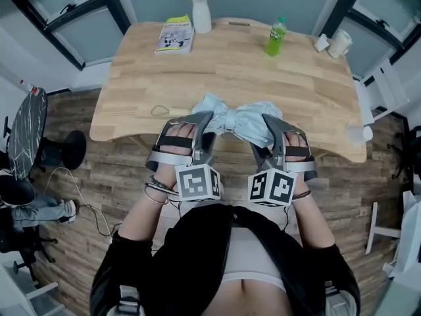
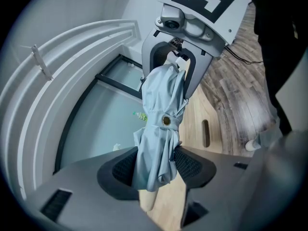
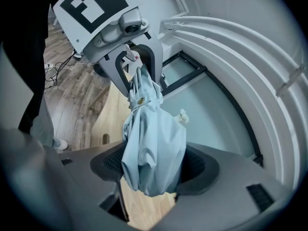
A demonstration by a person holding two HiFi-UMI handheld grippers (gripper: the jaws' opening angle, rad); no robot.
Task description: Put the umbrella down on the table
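Left hand-held gripper [image 2: 155,166] and right hand-held gripper [image 3: 153,170] clamp the folded umbrella [image 1: 237,118] over the table [image 1: 230,64] edge; lowering it likely comes next.

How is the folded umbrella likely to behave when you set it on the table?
The umbrella bunches where the left tongs and right tongs clamp it, so it is probably soft and squashy. Its strap is snapped shut, so it likely won't unfurl on the table. Bundled roundish, it might roll slightly.

Left gripper [image 1: 205,125] and right gripper [image 1: 270,127], side by side, clamp the umbrella [image 1: 240,120].
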